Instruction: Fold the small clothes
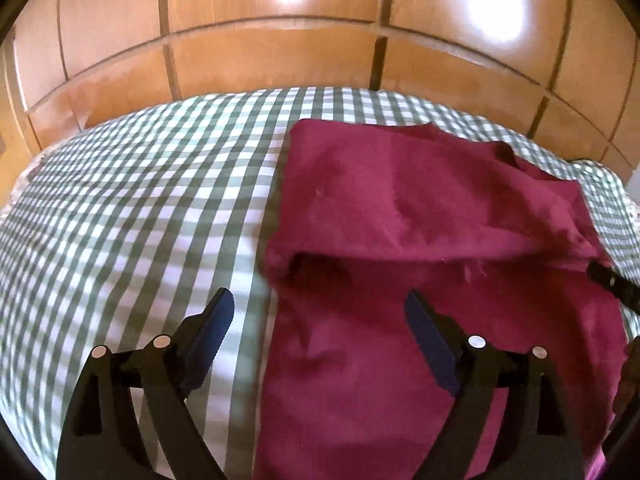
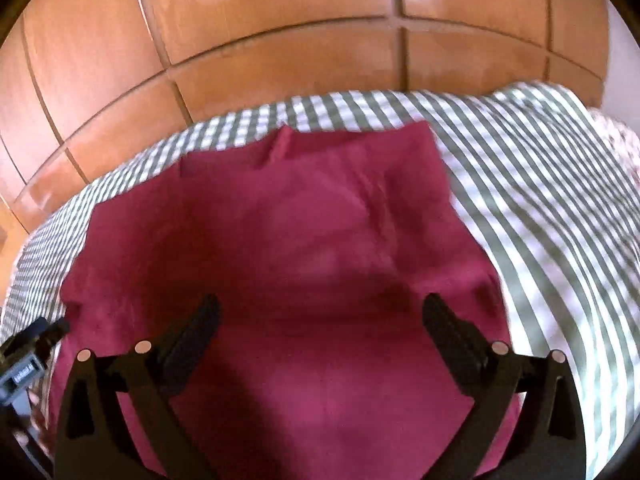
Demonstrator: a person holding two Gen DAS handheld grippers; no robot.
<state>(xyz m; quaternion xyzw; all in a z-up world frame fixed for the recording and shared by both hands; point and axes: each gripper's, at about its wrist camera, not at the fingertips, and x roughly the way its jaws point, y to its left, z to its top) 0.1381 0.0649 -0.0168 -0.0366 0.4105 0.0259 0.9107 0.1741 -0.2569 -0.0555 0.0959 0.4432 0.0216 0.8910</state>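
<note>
A dark red garment (image 1: 400,216) lies on the green-and-white checked cloth (image 1: 132,200), with its far part folded over the near part. My left gripper (image 1: 318,308) is open and empty, just above the garment's left edge. A finger of the other gripper (image 1: 612,284) touches the fold's right end. In the right wrist view the garment (image 2: 288,232) fills the middle. My right gripper (image 2: 320,312) is open and empty above it. The left gripper (image 2: 32,352) shows at the garment's left edge.
A wooden panelled wall (image 1: 280,20) stands behind the far edge of the checked surface. The checked cloth (image 2: 540,220) reaches to the right of the garment. A patterned fabric (image 2: 624,148) shows at the far right edge.
</note>
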